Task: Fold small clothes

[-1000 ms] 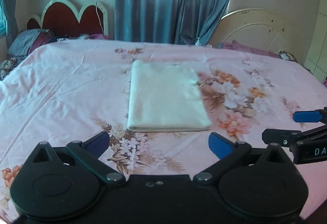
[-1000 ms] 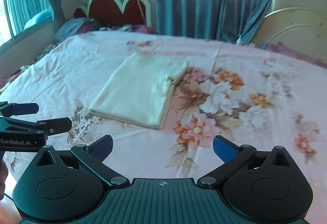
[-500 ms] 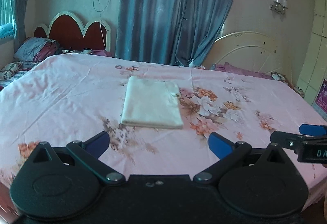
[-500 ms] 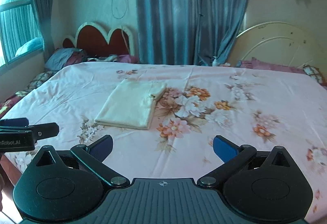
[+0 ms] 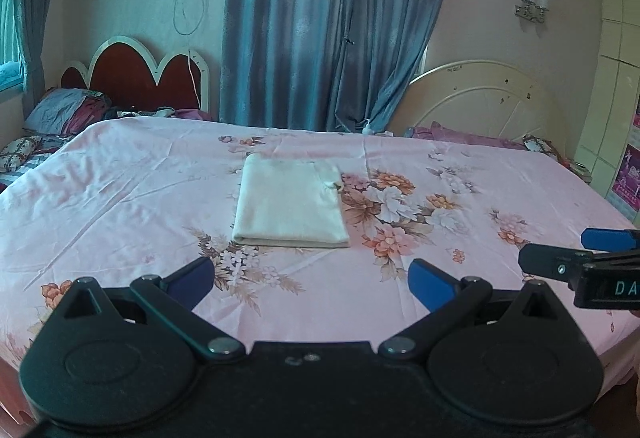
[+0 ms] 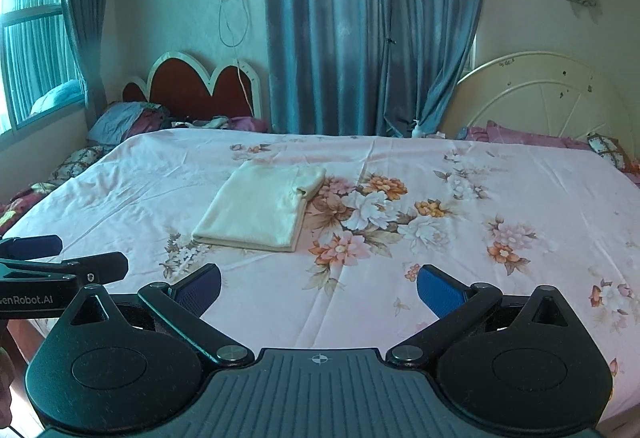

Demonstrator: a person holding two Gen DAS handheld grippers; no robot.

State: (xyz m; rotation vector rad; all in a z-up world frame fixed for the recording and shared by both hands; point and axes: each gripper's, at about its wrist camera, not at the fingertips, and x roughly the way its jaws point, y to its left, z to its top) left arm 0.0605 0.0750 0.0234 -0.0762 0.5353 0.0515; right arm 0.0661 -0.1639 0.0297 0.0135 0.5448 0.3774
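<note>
A cream garment lies folded into a neat rectangle on the pink floral bedsheet, in the middle of the bed; it also shows in the right wrist view. My left gripper is open and empty, held above the bed's near edge, well short of the garment. My right gripper is open and empty too, to the right of the left one. Each gripper shows at the edge of the other's view: the right one and the left one.
A red and white headboard and pillows stand at the far left. Blue curtains hang behind the bed. A cream round headboard leans at the far right. A window is on the left wall.
Both grippers have pulled back and up from the folded garment, which now looks smaller and farther away. The garment has not moved. Both stay open.
</note>
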